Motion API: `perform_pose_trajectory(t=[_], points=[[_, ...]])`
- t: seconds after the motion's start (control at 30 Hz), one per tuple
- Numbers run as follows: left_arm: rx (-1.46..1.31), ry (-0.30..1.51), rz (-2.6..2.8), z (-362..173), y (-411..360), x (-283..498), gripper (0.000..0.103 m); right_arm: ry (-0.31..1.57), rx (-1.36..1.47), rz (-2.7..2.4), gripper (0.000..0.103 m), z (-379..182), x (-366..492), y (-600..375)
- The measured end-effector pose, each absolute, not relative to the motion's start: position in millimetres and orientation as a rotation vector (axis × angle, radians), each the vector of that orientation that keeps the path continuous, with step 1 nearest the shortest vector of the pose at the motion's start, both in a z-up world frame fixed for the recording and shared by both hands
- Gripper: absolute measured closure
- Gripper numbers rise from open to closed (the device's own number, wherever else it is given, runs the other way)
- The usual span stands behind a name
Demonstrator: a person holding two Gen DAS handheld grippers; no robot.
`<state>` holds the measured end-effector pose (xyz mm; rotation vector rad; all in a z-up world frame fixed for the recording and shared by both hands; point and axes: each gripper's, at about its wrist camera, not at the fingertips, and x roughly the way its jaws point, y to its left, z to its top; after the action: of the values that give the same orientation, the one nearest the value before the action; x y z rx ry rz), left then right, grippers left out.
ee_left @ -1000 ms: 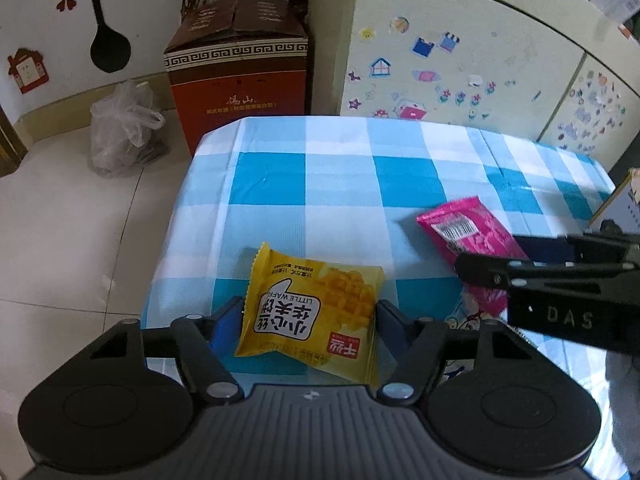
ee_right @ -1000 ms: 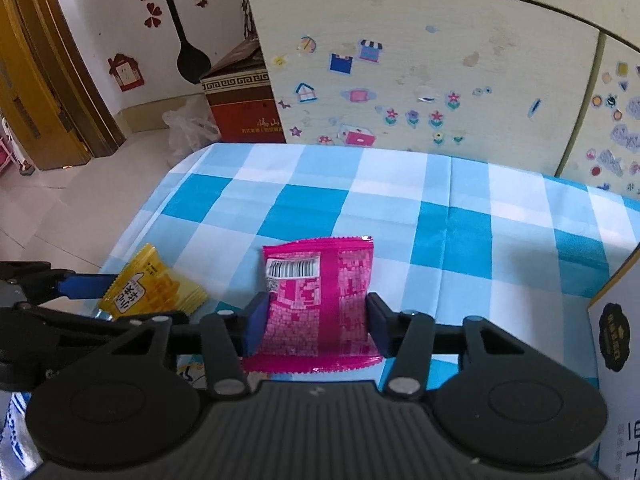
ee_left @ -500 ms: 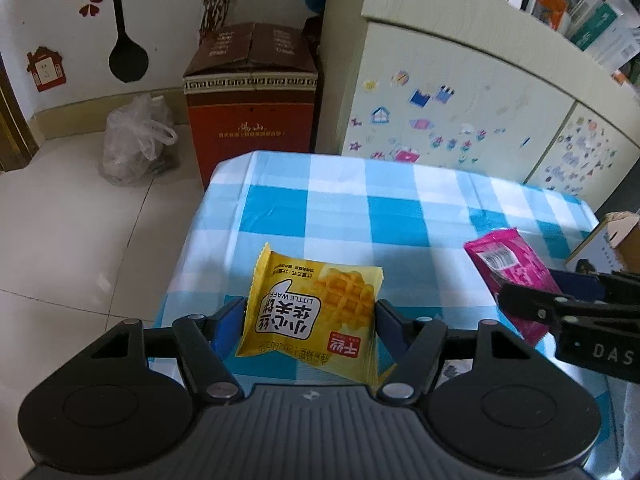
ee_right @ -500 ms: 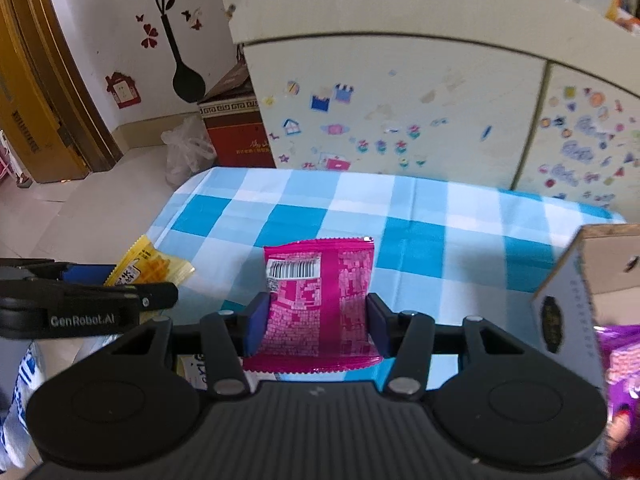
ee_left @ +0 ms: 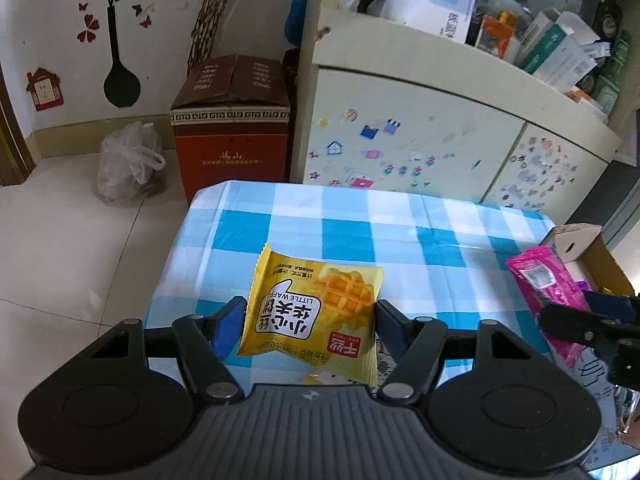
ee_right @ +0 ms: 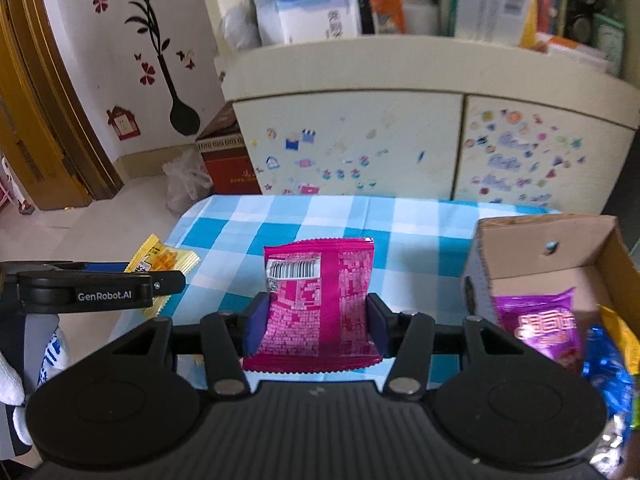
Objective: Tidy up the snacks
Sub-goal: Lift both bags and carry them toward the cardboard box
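My left gripper [ee_left: 306, 322] is shut on a yellow waffle snack packet [ee_left: 316, 312] and holds it above the near left of the blue checked table [ee_left: 360, 216]. My right gripper [ee_right: 316, 320] is shut on a pink snack packet [ee_right: 320, 296], lifted above the table [ee_right: 340, 216]. The pink packet also shows at the right of the left wrist view [ee_left: 548, 284]. The yellow packet shows at the left of the right wrist view [ee_right: 164, 260]. An open cardboard box [ee_right: 552, 256] stands just right of the pink packet and holds a purple packet [ee_right: 540, 320] and other wrapped snacks.
A cream cabinet [ee_right: 400, 140] with stickers stands behind the table, its top crowded with boxes. A red-brown carton [ee_left: 232, 120] and a plastic bag [ee_left: 128, 164] sit on the tiled floor at the far left. The cardboard box edge [ee_left: 576, 240] shows right of the table.
Both grippers have risen and pulled back with their packets. The cabinet top has come into view, and the cardboard box now shows at the right of the right wrist view.
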<state>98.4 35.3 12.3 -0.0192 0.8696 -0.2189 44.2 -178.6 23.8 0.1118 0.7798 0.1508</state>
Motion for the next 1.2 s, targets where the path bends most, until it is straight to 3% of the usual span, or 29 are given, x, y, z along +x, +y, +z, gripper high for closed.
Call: perform_pose_trajectory(t=[1.2], points=[[0.001,0.746,-0.385,65,-50,39,0.029,0.599,0.25,0.053,0.051,90,-31,-274]])
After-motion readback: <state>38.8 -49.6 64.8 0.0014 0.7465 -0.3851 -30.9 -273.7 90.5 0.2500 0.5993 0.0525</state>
